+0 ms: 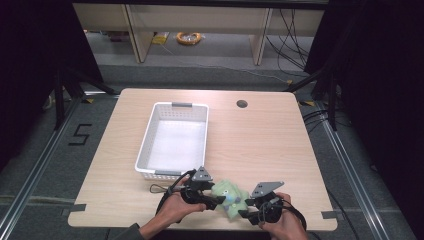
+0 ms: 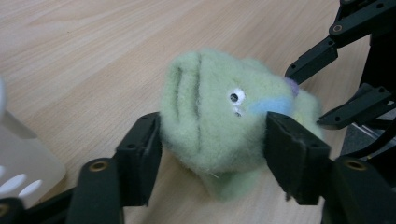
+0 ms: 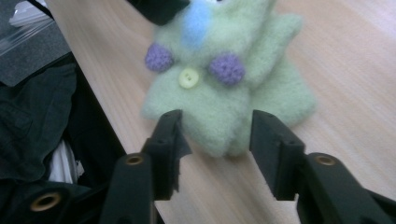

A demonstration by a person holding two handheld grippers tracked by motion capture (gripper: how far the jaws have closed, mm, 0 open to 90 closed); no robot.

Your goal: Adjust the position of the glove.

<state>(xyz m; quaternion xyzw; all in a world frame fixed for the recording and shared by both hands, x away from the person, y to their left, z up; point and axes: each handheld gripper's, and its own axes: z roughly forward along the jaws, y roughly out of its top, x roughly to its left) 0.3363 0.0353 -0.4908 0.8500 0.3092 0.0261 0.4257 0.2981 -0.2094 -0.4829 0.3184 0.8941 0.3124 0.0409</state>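
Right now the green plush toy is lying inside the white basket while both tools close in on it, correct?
Not quite. The green plush toy lies on the table, at its near edge, outside the white basket, as the high view shows. The left tool and right tool are both at it.

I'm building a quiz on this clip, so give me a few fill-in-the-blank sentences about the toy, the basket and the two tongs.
1. The soft toy is mostly ____ in colour.
2. The white basket holds ____.
3. The left tongs have a jaw on either side of the toy's ____.
4. On the toy's front, between two purple knobs, sits a pale ____.
The right tongs stand open just short of the toy.

Missing words: green; nothing; head; button
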